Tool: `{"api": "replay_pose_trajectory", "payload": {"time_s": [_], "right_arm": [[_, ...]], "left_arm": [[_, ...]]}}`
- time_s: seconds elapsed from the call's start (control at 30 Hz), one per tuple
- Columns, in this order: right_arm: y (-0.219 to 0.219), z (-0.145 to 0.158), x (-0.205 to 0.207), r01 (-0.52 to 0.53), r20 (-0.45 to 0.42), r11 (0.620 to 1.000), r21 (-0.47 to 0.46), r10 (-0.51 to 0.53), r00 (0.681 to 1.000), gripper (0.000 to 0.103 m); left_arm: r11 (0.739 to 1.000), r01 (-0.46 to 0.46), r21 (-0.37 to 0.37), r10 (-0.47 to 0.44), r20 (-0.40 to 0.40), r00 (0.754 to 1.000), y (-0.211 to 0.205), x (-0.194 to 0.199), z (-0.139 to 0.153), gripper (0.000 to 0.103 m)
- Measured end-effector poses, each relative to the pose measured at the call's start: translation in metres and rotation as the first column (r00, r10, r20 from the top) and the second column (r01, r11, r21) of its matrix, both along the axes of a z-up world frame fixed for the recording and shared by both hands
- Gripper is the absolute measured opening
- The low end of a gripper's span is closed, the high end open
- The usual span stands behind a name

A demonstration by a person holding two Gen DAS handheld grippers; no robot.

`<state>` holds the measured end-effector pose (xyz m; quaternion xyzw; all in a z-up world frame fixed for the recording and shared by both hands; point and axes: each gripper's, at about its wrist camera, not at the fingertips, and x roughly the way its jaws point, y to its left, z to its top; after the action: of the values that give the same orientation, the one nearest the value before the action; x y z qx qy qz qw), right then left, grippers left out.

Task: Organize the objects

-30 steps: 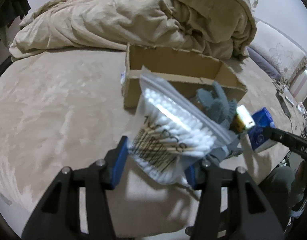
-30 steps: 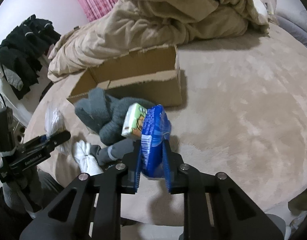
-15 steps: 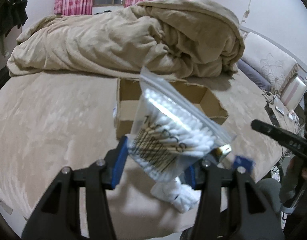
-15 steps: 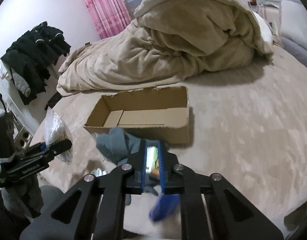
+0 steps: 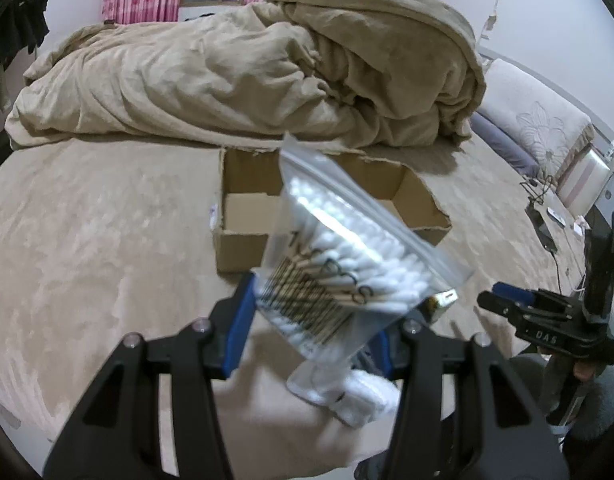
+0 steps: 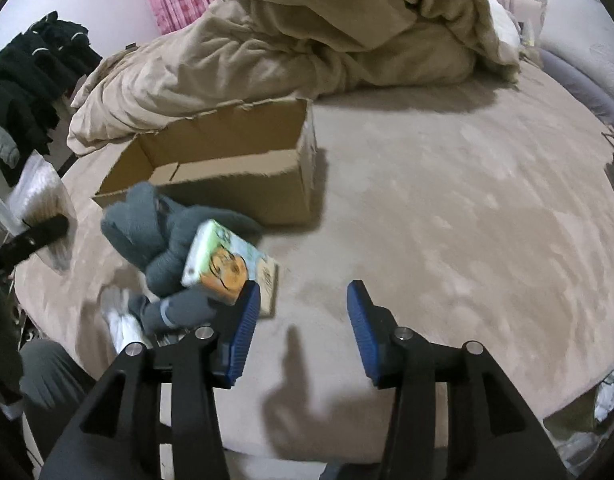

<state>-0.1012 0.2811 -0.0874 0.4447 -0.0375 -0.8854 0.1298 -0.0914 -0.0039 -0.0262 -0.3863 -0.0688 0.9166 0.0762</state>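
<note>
My left gripper [image 5: 311, 320] is shut on a clear zip bag of cotton swabs [image 5: 347, 276] and holds it up in front of the open cardboard box [image 5: 243, 236]. The box [image 6: 243, 184] looks empty inside in the right wrist view. My right gripper [image 6: 303, 320] is open and empty above the bed. Just left of it lie grey socks [image 6: 155, 232], a green and orange carton [image 6: 223, 268] and white socks [image 6: 123, 320]. The blue packet is not in view.
A bunched beige duvet [image 5: 267, 76] lies behind the box. The bed's front edge is close below both grippers. Dark clothes [image 6: 31, 72] hang at the left. A pillow [image 5: 543, 128] and cables [image 5: 543, 216] lie at the right.
My right gripper has opened and the blue packet it held dropped out of view. My left gripper rose with the swab bag, so the box interior now shows.
</note>
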Motion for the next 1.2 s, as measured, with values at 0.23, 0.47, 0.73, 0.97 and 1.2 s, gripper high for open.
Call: {"api": "replay_pose_trajectory", "payload": {"time_s": [0.23, 0.47, 0.73, 0.97, 1.2], "right_arm": [[-0.018, 0.001, 0.000, -0.072, -0.013, 0.996, -0.059, 0.071, 0.997, 0.057], [-0.040, -0.009, -0.021, -0.088, 0.009, 0.985, -0.146, 0.091, 0.996, 0.062], [-0.035, -0.046, -0.050, -0.016, 0.132, 0.973, -0.232, 0.048, 0.990, 0.058], [-0.022, -0.025, -0.044, -0.043, 0.043, 0.959, -0.282, 0.057, 0.997, 0.026], [-0.014, 0.018, -0.039, -0.072, -0.065, 0.957, -0.282, 0.056, 0.996, 0.025]], "left_arm": [[1.000, 0.022, 0.013, -0.022, -0.004, 1.000, 0.001, 0.001, 0.004, 0.051], [0.999, 0.033, 0.012, -0.033, 0.006, 0.999, 0.004, -0.005, 0.003, 0.051], [0.999, 0.047, 0.007, -0.047, 0.025, 0.999, 0.013, -0.017, -0.004, 0.051], [0.999, 0.052, 0.000, -0.052, 0.019, 0.998, 0.018, -0.023, 0.001, 0.051], [0.997, 0.077, 0.001, -0.077, -0.006, 0.997, 0.029, -0.036, 0.015, 0.051]]}}
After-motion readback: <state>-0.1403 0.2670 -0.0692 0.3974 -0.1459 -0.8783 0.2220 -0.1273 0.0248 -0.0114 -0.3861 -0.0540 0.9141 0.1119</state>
